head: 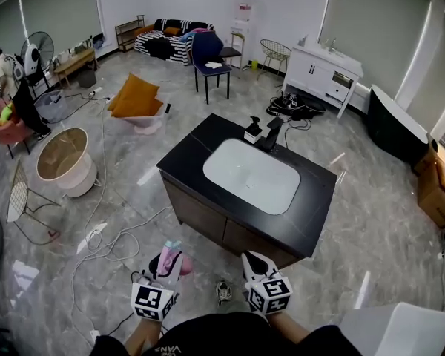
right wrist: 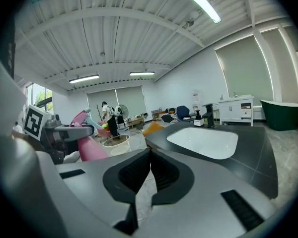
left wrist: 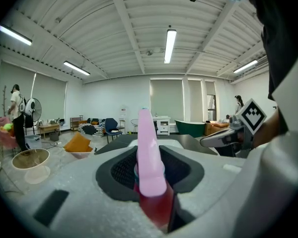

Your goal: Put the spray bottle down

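Note:
A pink spray bottle [left wrist: 145, 133] with a pink trigger head and a reddish body stands upright between the jaws of my left gripper [left wrist: 151, 155], which is shut on it. In the head view the bottle [head: 170, 260] and the left gripper [head: 165, 267] are at the lower middle, over the floor in front of the black sink counter [head: 185, 158]. My right gripper [head: 254, 259] is beside it to the right. Its pads meet at the tips with nothing between them [right wrist: 150, 155]. From the right gripper view the bottle [right wrist: 92, 145] shows at the left.
The counter holds a white basin [head: 251, 175] and a black faucet [head: 269, 133]. Cables [head: 104, 236] trail over the floor to the left, near a round tub [head: 63, 158] and a wire chair [head: 22, 199]. A white object [head: 400, 328] lies at the lower right.

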`<act>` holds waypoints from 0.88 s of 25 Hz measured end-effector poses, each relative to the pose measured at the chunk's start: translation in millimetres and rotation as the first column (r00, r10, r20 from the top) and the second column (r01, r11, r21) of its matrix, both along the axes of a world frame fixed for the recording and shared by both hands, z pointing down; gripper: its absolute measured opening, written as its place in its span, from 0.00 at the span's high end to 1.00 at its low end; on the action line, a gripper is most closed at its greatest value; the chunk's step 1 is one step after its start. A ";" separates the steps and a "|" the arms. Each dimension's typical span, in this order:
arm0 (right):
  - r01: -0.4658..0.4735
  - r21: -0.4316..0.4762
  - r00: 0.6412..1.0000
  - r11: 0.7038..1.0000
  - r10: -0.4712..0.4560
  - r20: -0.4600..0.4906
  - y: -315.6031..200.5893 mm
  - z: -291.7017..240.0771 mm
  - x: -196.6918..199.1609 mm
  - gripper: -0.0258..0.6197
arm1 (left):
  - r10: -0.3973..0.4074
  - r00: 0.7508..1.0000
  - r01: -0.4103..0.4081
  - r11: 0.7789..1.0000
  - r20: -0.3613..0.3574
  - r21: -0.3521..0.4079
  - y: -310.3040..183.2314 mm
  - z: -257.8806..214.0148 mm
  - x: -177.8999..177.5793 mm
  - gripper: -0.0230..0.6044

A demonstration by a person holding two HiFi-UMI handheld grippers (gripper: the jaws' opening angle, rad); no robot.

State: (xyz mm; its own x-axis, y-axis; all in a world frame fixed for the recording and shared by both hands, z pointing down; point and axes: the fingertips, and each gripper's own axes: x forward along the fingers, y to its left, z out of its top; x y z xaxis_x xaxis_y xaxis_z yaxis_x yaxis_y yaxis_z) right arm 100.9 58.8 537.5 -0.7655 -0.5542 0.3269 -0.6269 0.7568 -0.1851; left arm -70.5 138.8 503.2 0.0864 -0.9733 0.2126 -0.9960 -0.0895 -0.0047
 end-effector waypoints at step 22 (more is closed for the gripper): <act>0.141 -0.023 0.990 0.990 -0.140 0.019 -172.7 15.0 -43.1 0.96 | -0.138 0.990 0.138 0.990 0.030 0.003 -167.3 -0.1 -43.4 0.76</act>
State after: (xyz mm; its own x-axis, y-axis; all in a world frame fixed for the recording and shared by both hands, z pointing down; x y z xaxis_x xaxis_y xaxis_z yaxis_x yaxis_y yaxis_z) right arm 57.8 -113.9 552.5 -0.8408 -0.4327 0.3253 -0.5112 0.8323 -0.2145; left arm -113.9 -28.6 503.1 -0.0554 -0.9757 0.2121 -0.9982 0.0491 -0.0350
